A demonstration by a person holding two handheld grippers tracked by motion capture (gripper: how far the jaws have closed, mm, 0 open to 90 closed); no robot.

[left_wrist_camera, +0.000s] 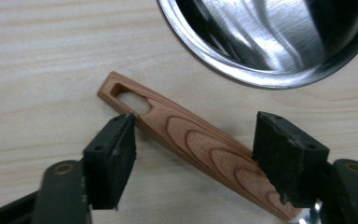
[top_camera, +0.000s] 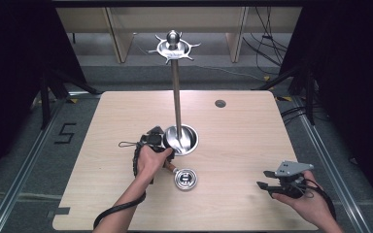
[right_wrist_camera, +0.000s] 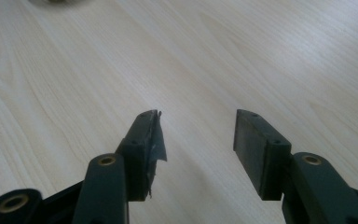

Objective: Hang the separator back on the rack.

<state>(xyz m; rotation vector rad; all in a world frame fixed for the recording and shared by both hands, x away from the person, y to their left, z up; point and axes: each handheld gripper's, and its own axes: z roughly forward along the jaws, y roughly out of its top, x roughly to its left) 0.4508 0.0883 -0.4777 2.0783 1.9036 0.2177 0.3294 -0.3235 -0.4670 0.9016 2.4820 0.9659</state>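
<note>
Wooden handle [left_wrist_camera: 200, 144] between open fingers [left_wrist_camera: 112, 158]

Black claw [right_wrist_camera: 196, 135], brass screws, pad perhaps torn; bare forearms.

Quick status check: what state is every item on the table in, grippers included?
Left gripper: open, jaws astride the wooden handle, which lies flat on the table.
Right gripper: open, nothing between its jaws.
Stand: upright, hooks bare.
Small steel cup: upright on the table.

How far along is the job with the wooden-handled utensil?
Done: nothing visibly; the stand's hooks are bare. In hand: the open left tool straddles the wooden handle of the utensil lying on the table, not gripping. Left, probably: close, lift, hang it. The right tool hovers open.
</note>
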